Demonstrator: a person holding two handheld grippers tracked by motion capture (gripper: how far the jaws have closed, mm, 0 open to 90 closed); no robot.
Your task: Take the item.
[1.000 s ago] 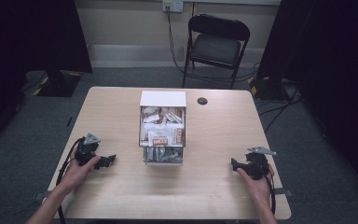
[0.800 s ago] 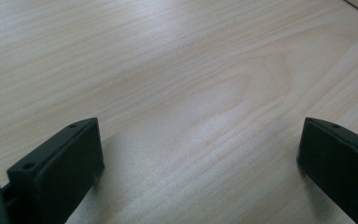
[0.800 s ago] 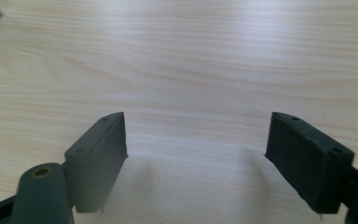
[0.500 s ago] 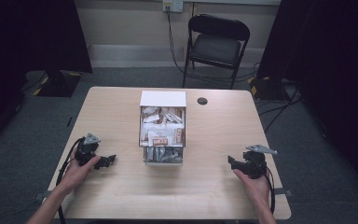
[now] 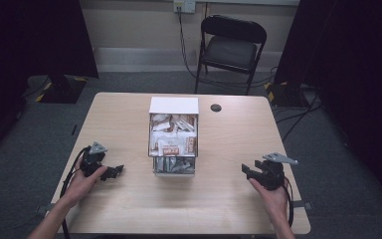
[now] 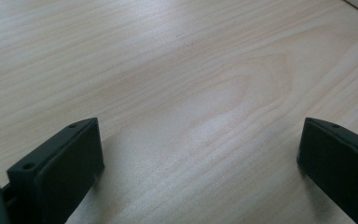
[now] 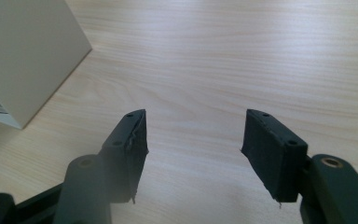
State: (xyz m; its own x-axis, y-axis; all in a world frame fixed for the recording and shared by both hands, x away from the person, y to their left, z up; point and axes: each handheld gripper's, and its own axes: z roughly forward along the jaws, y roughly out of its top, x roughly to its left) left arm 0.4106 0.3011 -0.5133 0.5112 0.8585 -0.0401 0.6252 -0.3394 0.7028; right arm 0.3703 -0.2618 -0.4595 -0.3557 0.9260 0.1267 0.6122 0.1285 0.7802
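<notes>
Desk (image 5: 129, 209): pale wood, carries everything below.
Box (image 5: 173, 105): white, mid-desk, open top full of packets (image 5: 171, 147), between both tongs and well apart from each.
Left tongs (image 5: 115, 171): jaws wide apart, nothing between, low over the desk.
Right tongs (image 5: 244, 171): jaws have just been closing, partly apart, nothing between.

Light wood-grain table (image 5: 129, 124), rectangular with rounded corners, standing on grey carpet. White open-fronted box (image 5: 173, 134) sits on it at centre, toward the far edge, packed with sachets and packets; clear front section at its near end. Small dark round disc (image 5: 216, 107) lies just right of the box's far corner, near the far edge. Remaining tabletop is bare wood.
</notes>
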